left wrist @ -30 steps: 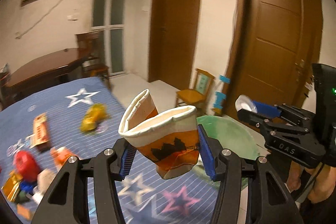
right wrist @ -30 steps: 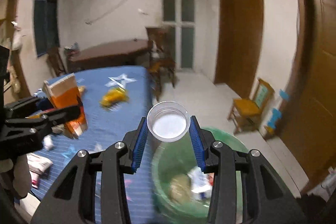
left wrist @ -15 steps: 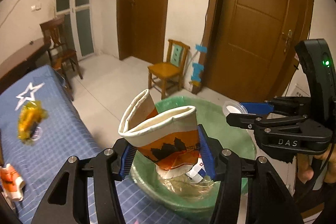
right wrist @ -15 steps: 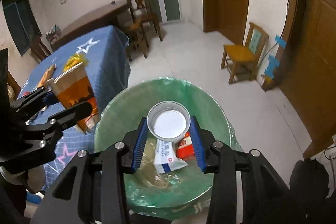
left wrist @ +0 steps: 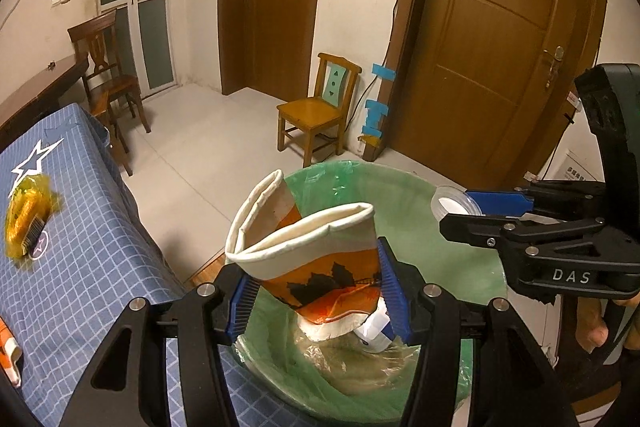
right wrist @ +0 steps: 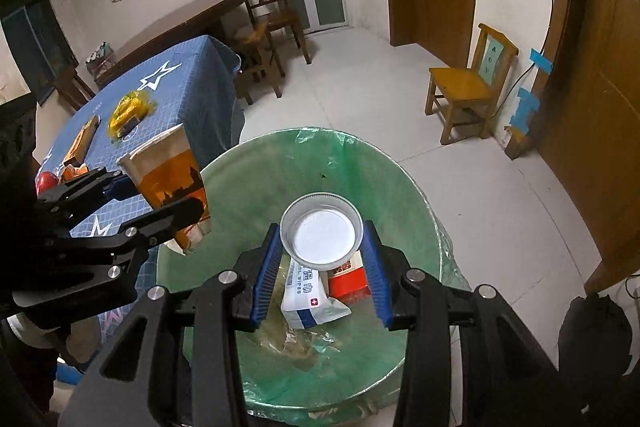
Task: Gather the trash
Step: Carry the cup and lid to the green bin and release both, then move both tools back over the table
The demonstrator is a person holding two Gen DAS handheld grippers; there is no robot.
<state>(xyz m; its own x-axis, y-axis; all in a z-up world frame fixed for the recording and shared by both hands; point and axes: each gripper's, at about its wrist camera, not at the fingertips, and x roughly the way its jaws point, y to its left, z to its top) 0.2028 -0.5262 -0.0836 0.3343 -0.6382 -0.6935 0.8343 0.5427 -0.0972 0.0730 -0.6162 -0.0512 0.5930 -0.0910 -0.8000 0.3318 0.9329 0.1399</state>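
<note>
Beside the blue tabletop, your left tool pinches the light, crushable paper cup by its sides over the green-lined bin; at 3 o'clock, your right tool clamps a stiff plastic lid

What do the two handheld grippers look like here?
Both are matte black linkage frames with silver pivot screws and ribbed blue finger pads. The right gripper carries white "DAS" lettering on its side and a tall black housing behind it. The left gripper has the same build. A bare hand grips the right handle; no sleeve shows. No cables are visible on either.
</note>
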